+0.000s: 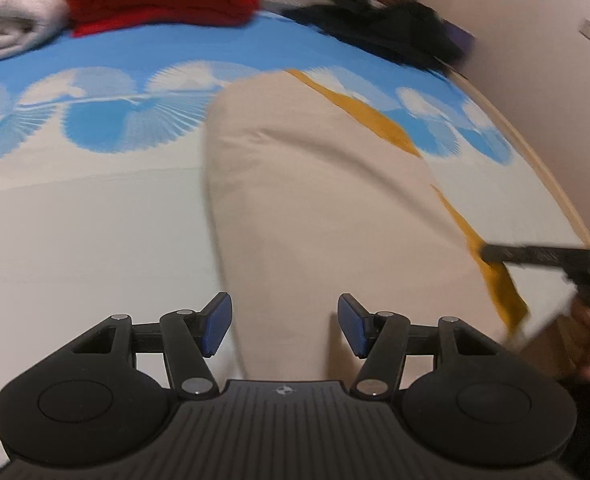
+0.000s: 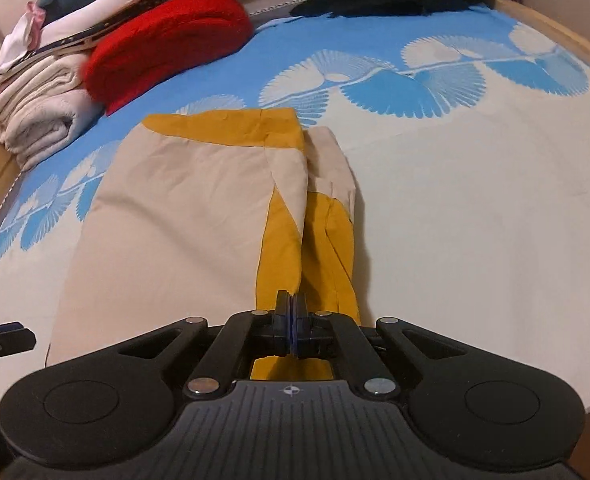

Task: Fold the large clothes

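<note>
Blue-and-white fan-patterned bedsheet (image 2: 475, 200) carries our beige-and-mustard folded garment (image 2: 183, 208); right gripper (image 2: 291, 320) pinches its mustard edge, left gripper (image 1: 283, 326) hangs wide open, empty. We read no writing.

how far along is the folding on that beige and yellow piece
Partly done: the beige and yellow garment already lies doubled lengthwise on the bed. In hand: the right claw is shut on its yellow near edge, while the left claw hangs open. Left: the crosswise folds, then stacking by the red pile.
</note>
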### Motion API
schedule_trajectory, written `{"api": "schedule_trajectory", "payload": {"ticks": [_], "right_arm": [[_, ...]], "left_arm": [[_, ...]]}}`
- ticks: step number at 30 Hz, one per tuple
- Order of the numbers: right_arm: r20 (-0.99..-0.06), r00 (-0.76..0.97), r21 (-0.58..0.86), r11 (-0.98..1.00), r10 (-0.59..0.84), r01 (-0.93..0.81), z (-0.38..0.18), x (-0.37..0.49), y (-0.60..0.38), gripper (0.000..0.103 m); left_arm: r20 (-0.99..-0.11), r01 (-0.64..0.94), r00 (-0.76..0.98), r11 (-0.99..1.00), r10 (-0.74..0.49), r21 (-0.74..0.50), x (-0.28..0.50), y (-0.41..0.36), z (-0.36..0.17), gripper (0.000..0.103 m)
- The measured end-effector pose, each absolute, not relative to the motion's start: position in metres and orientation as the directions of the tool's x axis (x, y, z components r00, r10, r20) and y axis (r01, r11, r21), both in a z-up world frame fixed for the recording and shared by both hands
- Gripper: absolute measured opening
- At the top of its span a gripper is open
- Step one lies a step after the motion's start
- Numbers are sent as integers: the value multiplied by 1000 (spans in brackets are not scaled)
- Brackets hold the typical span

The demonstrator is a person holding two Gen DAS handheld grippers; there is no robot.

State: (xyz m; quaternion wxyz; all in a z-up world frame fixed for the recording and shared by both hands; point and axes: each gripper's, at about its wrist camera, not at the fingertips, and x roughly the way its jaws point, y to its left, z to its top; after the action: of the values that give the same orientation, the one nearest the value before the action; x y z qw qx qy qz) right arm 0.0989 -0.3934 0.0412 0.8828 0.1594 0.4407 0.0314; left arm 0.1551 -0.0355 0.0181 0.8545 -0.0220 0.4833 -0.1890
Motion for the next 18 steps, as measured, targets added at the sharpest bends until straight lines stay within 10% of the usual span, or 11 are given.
{"api": "schedule_trajectory", "payload": {"ticks": [18], "right_arm": [[-879,458,144,990,129,-4,18,103,-375,0]], "left_arm": [[-935,484,272,872,-227,-71,132,-63,-22,70]]}}
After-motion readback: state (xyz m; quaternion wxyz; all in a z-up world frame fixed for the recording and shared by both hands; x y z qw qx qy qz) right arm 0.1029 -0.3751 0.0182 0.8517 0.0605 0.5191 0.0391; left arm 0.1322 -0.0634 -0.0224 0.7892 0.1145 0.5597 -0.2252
